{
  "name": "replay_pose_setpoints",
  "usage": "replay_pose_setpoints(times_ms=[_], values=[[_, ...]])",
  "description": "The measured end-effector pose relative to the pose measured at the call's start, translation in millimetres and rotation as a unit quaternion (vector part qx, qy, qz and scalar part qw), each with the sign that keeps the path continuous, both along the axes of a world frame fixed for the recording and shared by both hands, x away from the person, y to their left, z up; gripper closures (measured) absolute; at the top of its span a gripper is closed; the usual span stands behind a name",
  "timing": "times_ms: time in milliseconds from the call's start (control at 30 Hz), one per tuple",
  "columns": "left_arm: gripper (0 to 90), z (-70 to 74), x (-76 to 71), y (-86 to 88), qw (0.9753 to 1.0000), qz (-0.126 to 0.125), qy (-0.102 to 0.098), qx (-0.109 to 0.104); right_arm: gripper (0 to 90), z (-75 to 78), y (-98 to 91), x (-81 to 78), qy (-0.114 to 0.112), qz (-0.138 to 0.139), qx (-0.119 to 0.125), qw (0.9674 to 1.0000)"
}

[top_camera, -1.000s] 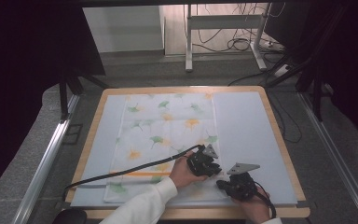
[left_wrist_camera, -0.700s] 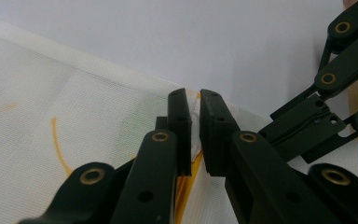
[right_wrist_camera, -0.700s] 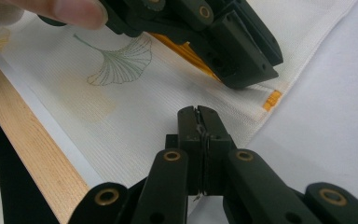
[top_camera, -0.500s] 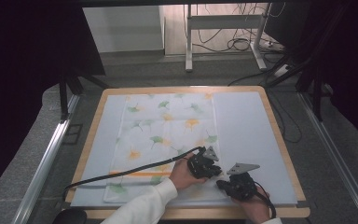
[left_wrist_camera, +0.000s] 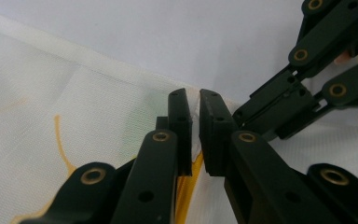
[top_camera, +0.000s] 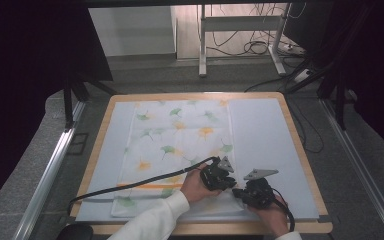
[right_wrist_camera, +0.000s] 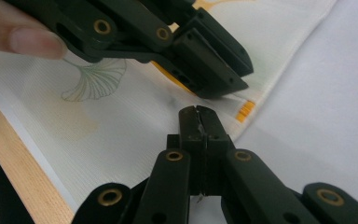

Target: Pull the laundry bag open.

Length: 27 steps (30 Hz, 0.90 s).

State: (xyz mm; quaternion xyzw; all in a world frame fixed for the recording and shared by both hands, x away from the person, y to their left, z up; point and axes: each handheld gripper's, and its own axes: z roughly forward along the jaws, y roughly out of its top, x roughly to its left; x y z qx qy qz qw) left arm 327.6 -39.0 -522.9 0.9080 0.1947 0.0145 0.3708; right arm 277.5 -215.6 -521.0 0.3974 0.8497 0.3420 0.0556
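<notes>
**A:** What has changed in the last second?

**B:** Very little in place. Both hands sit at the near right corner of the cloth (top_camera: pixel 175 150), just as they did a second ago. The one change is in the left gripper (left_wrist_camera: pixel 195 128): its jaws have just been closing, and now they stand nearly together with a thin fold of the cloth's edge between them.

**A:** Clamped on it?

**B:** It looks so from the left gripper view; the fabric rises into the narrow slit between the pads.

**A:** And the right gripper (right_wrist_camera: pixel 199 122)?

**B:** Its jaws are pressed together, tips down on the cloth close to the corner with the orange stripe (right_wrist_camera: pixel 245 111). I judge it pinches the fabric there, though the layer is too thin to see clearly.

**A:** Where does the cloth lie?

**B:** Spread flat on the pale blue mat (top_camera: pixel 265 135) over the wooden board (top_camera: pixel 300 150), left of the middle, with its leaf print up.

**A:** So what does that mean?

**B:** Both grips seem set on that corner, so lifting or folding it could start now.
</notes>
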Motion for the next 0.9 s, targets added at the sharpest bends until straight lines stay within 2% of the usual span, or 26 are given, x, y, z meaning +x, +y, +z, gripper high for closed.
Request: replay_pose_setpoints(times_ms=[167, 367, 633, 733, 833, 900], values=[[84.3, 1.0, -0.8, 1.2, 0.9999, -0.003, -0.006, 0.009, 89.4, -1.3, -3.4, 2.0, 0.008, -0.004, 0.013, 0.9999], [84.5, 0.2, -1.2, 2.2, 0.9999, -0.003, -0.006, 0.008, 89.5, -1.4, -4.2, 2.6, 0.014, -0.006, 0.016, 0.9998], [85.0, 0.5, -2.1, 6.9, 0.9997, -0.007, -0.011, 0.021, 89.5, -1.7, -5.1, 3.2, 0.015, -0.005, 0.019, 0.9997], [85.2, -0.3, -2.1, 9.3, 0.9999, -0.004, -0.007, 0.015, 89.5, -1.7, -5.0, 3.2, 0.015, -0.005, 0.019, 0.9997], [85.3, -2.3, -0.3, 16.1, 1.0000, 0.000, 0.007, 0.003, 89.5, -1.7, -5.1, 3.3, 0.017, -0.007, 0.022, 0.9996], [85.5, -1.8, -1.2, 16.8, 1.0000, -0.003, 0.000, 0.008, 89.5, -1.7, -5.5, 3.6, 0.018, -0.006, 0.022, 0.9996]])
